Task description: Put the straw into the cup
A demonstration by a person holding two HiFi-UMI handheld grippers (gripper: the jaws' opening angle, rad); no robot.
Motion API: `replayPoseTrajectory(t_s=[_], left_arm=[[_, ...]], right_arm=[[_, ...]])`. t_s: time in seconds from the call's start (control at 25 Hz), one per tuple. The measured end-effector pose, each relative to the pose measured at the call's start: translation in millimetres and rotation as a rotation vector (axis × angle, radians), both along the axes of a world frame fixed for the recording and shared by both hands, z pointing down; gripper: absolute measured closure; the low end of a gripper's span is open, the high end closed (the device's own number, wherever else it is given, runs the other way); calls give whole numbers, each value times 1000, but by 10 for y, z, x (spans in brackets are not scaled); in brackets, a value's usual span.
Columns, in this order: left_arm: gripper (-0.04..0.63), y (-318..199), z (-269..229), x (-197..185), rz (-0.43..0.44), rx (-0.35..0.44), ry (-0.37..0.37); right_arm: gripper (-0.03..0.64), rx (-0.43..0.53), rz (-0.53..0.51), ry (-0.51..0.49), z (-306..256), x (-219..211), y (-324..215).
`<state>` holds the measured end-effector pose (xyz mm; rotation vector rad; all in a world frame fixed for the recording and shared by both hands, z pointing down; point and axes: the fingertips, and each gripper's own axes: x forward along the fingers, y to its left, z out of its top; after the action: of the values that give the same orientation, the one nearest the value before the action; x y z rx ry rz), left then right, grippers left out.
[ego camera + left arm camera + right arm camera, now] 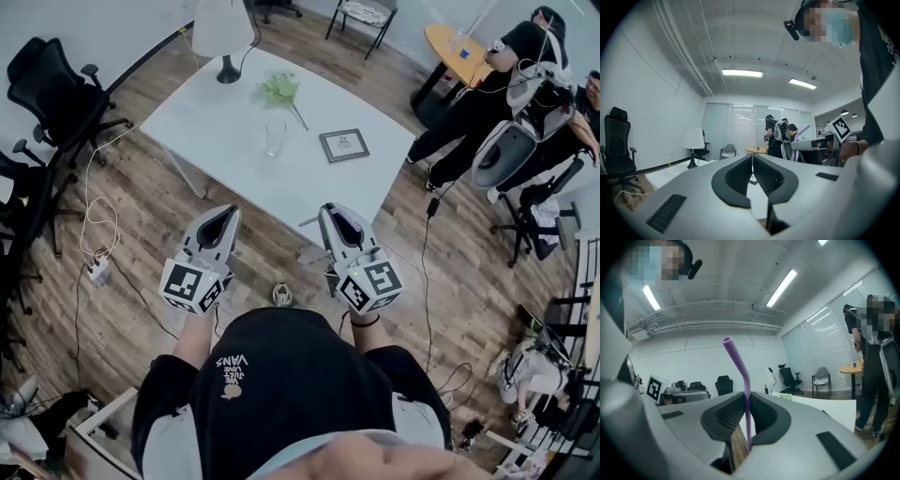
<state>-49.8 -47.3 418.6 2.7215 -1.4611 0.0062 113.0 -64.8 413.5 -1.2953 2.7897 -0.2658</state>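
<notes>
Grip, right: the right gripper (pixel 746 397) is clamping the purple straw (pixel 740 366), its jaws pinching the lower shaft while the bent top is leaning up and left above them
Grip, left: the left gripper (pixel 752 158) is holding its jaws pressed together, carrying nothing
Straw and cup: the clear cup (pixel 274 139) is standing upright on the white table (pixel 216 112), well ahead of both grippers, and the straw is riding in the right gripper, well apart from it
Count: one straw, one cup, two grippers; on the table also one picture frame (pixel 344 144), one green sprig (pixel 280 90) and one lamp (pixel 223 33)
Views: the right gripper view is giving the pinch on the straw plainly; the head view is giving the cup and the table layout, but the straw cannot be made out there
</notes>
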Motion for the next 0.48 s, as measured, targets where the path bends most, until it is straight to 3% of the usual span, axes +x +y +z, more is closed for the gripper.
replayPoseTrajectory(t_s=[0.48], left_arm=[[578, -647, 103, 3, -43, -20, -4]], right_arm=[[575, -14, -44, 0, 86, -11, -722]])
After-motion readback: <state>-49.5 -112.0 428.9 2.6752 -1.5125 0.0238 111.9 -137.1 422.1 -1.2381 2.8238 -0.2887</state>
